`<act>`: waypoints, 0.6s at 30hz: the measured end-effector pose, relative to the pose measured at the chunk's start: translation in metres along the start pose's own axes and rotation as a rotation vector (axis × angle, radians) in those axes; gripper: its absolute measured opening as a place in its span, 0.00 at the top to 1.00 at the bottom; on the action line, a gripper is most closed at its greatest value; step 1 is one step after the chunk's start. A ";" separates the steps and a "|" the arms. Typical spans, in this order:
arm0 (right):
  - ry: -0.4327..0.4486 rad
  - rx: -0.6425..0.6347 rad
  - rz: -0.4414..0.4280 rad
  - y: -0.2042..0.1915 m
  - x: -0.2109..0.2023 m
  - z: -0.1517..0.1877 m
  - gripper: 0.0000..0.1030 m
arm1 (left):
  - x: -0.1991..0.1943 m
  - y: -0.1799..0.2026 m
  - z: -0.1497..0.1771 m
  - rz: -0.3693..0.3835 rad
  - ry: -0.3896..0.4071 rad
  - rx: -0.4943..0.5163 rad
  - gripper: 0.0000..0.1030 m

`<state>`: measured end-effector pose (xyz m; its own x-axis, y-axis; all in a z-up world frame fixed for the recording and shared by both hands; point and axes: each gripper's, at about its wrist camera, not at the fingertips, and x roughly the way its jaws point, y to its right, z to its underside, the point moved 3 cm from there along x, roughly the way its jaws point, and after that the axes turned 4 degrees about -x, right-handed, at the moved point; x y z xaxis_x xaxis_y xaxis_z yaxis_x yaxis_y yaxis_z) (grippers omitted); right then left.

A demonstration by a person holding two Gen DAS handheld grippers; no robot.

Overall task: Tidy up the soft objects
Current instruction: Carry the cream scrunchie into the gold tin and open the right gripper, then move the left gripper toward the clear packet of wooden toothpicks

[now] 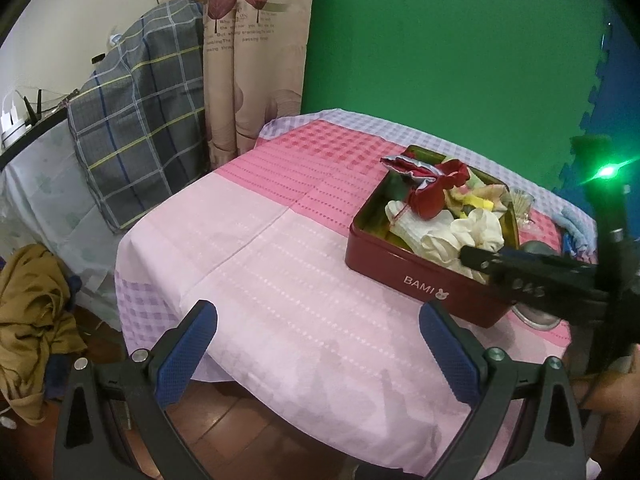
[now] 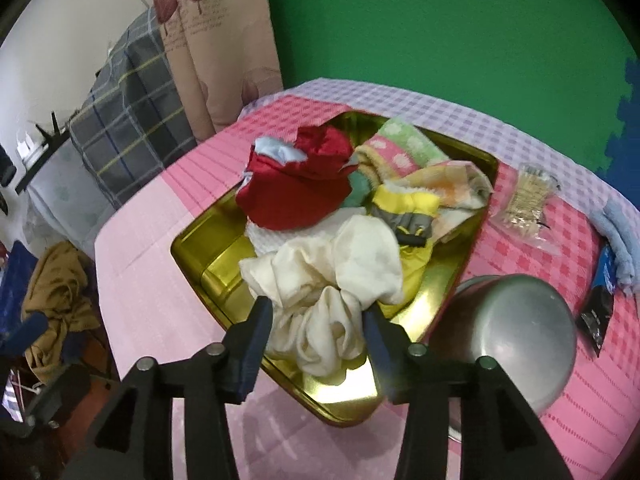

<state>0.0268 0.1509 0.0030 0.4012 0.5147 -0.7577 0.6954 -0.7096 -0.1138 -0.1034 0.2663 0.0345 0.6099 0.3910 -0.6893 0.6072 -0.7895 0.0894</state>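
A red tin box (image 1: 420,276) with a gold inside (image 2: 224,276) stands on the pink tablecloth. It holds a cream cloth (image 2: 324,276), a red cloth (image 2: 296,188), a yellow and grey piece (image 2: 404,208) and pastel towels (image 2: 400,148). My right gripper (image 2: 318,312) is open above the box's near edge, its fingers on either side of the cream cloth without pinching it. It also shows from the side in the left wrist view (image 1: 472,258). My left gripper (image 1: 318,320) is open and empty over the tablecloth's near left part.
A steel pot (image 2: 516,332) stands right of the box. A clear pack of toothpicks (image 2: 528,196), a light blue towel (image 2: 616,236) and a dark packet (image 2: 598,312) lie at the right. A plaid-covered chair (image 1: 140,120) and a brown cloth heap (image 1: 36,320) are left of the table.
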 end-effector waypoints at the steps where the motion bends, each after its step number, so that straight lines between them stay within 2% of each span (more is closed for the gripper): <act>1: 0.008 0.008 -0.002 0.001 -0.002 0.000 0.54 | 0.001 0.000 0.000 -0.005 -0.001 0.003 0.03; 8: 0.106 0.091 0.001 0.026 -0.035 0.010 0.54 | 0.005 0.001 0.002 -0.031 -0.010 0.023 0.03; 11: 0.160 0.129 0.053 0.049 -0.059 0.025 0.54 | 0.006 0.002 0.003 -0.043 -0.015 0.035 0.03; 15: 0.185 0.168 0.219 0.095 -0.089 0.061 0.52 | 0.006 0.004 0.005 -0.055 -0.013 0.052 0.03; 18: 0.125 0.193 0.387 0.144 -0.100 0.094 0.51 | 0.006 0.009 0.007 -0.063 -0.006 0.077 0.03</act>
<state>0.0304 -0.0480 0.0024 0.6870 0.2391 -0.6862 0.3604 -0.9321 0.0359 -0.0981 0.2581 0.0265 0.5689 0.4385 -0.6958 0.6034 -0.7974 -0.0093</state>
